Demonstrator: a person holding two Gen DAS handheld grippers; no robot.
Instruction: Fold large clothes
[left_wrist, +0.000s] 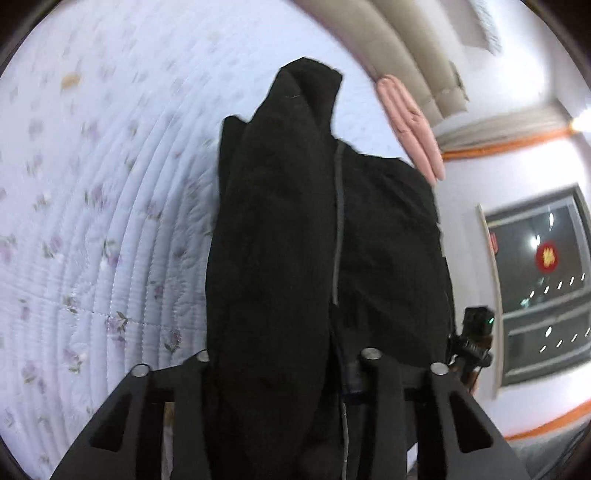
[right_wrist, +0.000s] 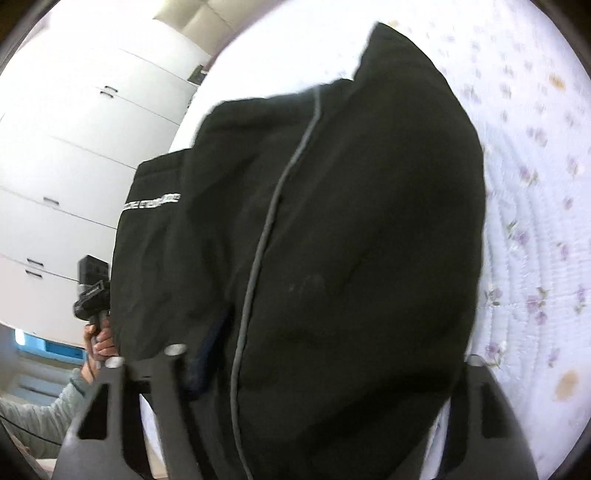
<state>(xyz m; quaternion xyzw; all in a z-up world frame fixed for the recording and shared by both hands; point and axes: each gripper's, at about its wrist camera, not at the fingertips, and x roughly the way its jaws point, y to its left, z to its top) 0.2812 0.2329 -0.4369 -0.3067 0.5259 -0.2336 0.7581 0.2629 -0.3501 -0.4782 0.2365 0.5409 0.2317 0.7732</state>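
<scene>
Blocking both views: black garment (left_wrist: 273, 236)

Premises: a bedroom in a private home. A bed (left_wrist: 110, 184) carries a white quilted cover printed with small purple flowers. A padded beige headboard (left_wrist: 417, 55) stands at its far end, with a folded pink blanket (left_wrist: 413, 122) against it. White built-in wardrobe doors (right_wrist: 74, 147) with small handles line one wall. A dark window (left_wrist: 543, 273) bears a red decoration.

Black garment (right_wrist: 332, 240) hides right tongs' (right_wrist: 317, 354) fingertips; quilt (left_wrist: 92, 184) blurred
</scene>
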